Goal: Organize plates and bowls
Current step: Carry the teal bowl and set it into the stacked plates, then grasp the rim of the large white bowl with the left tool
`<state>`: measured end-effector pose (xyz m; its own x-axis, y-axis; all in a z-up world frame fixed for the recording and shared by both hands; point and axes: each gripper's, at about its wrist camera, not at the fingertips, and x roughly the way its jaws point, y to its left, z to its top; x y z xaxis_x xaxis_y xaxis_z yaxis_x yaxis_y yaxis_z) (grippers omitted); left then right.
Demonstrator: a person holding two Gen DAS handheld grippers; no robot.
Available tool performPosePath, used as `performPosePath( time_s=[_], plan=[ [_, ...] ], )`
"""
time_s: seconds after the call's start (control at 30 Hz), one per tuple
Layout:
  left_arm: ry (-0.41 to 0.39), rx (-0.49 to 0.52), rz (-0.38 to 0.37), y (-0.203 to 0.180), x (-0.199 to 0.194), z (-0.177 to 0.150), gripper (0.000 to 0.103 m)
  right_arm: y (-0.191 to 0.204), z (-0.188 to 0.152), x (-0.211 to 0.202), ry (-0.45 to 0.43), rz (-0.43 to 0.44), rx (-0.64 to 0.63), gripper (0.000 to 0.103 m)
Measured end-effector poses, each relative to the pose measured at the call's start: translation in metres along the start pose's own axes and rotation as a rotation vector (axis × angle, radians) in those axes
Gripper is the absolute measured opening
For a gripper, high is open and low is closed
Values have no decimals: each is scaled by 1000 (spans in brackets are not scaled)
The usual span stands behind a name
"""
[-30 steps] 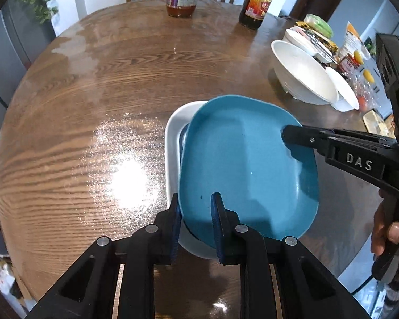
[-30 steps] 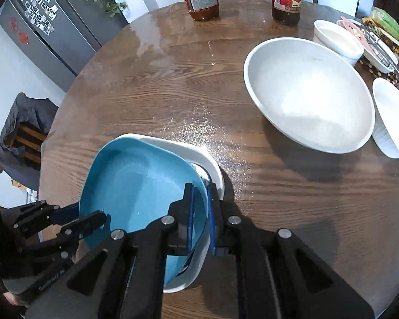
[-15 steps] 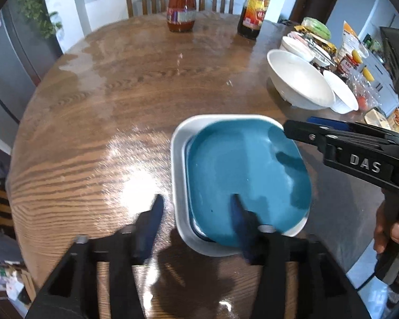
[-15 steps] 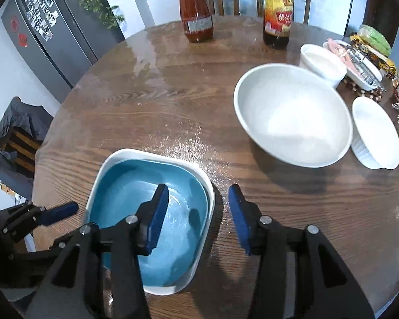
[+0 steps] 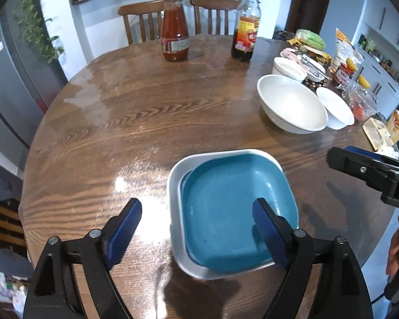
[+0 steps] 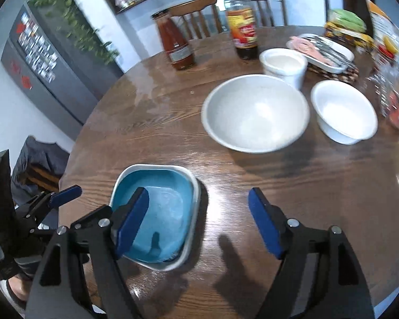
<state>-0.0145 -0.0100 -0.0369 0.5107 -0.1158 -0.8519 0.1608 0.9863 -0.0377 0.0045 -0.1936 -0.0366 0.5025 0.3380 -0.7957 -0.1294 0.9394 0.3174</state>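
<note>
A blue square plate (image 5: pixel 234 204) lies nested inside a white square plate (image 5: pixel 174 186) on the round wooden table (image 5: pixel 119 122). The stack also shows in the right wrist view, blue plate (image 6: pixel 167 207) in white plate (image 6: pixel 194 207). My left gripper (image 5: pixel 196 228) is open and empty, raised above the near edge of the stack. My right gripper (image 6: pixel 199 223) is open and empty, above the table just right of the stack. A large white bowl (image 6: pixel 255 114), a smaller white bowl (image 6: pixel 344 111) and a white cup-like bowl (image 6: pixel 283 62) stand at the right.
A red sauce jar (image 5: pixel 174 29) and a dark sauce bottle (image 5: pixel 246 26) stand at the table's far edge, with two chairs behind. Food packets and a dish of cutlery (image 6: pixel 324 50) crowd the far right. A grey fridge (image 6: pixel 40 61) stands left.
Both grippers let go of the blue plate, which dropped flat into the white plate. Both opened wide and drew back and up from the stack.
</note>
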Motion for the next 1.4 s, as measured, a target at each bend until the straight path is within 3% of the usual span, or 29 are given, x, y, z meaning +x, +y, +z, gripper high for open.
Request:
performPosePath(
  time_s=[0.07, 0.2, 0.7, 1.0, 1.2, 1.3, 1.37, 1.4],
  plan=[
    [-5, 13, -8, -6, 0, 3, 91, -11, -2, -5, -10, -13, 33, 81],
    [-4, 43, -21, -19, 2, 9, 91, -33, -7, -17, -36, -36, 112, 96],
    [3, 147, -42, -68, 22, 40, 91, -94, -19, -51, -93, -94, 275, 97],
    [12, 109, -55, -70, 45, 86, 91, -107, -4, -40, -68, -91, 282, 97],
    [45, 106, -39, -78, 86, 115, 91, -113, 26, -11, -43, -69, 275, 97],
    [111, 55, -72, -79, 112, 124, 91, -117, 46, 14, -20, -72, 271, 94],
    [142, 36, -91, -79, 126, 127, 91, -120, 54, 28, 5, -81, 277, 78],
    [148, 38, -92, -80, 129, 129, 86, -121, 59, 35, 17, -77, 281, 73]
  ],
)
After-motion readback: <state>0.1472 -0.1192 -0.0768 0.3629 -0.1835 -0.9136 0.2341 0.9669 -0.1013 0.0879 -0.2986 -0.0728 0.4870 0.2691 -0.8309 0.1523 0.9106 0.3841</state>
